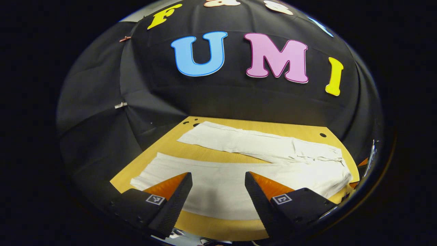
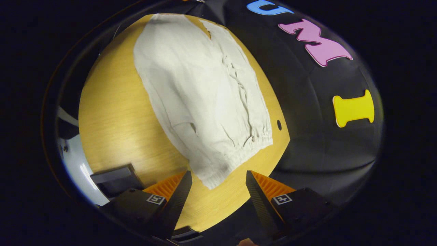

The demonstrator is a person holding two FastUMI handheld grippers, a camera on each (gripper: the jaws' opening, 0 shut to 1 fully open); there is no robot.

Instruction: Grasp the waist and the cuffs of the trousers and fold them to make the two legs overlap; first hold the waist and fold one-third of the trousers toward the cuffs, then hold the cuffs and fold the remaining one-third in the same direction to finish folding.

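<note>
Trousers [image 1: 239, 160], pale off-white, spread flat on the wooden tabletop [image 1: 218, 223]. Legs splayed apart in a V with bare wood between them, so not yet overlapped; no fold of any kind visible. Judged: task at its very start, all three folds left to do (leg over leg, waist third toward the cuffs, cuff third after).

Left hand-held gripper [image 1: 218, 186] with jaws wide apart, nothing between them, poised above the near leg about midway along it; whether touching the cloth, cannot tell. Cuffs [image 1: 143, 179] off to the left in the left gripper view, waist end to the right.

Right hand-held gripper [image 2: 218, 184] likewise wide open and empty, near the elastic waistband [image 2: 239, 150]. Lower waistband corner reaching down almost between the fingertips, apparently lying on the tabletop below them, not pinched.

Judged next: right hand-held gripper onto the waist, left one needing to shift toward the cuffs before the leg fold.
</note>
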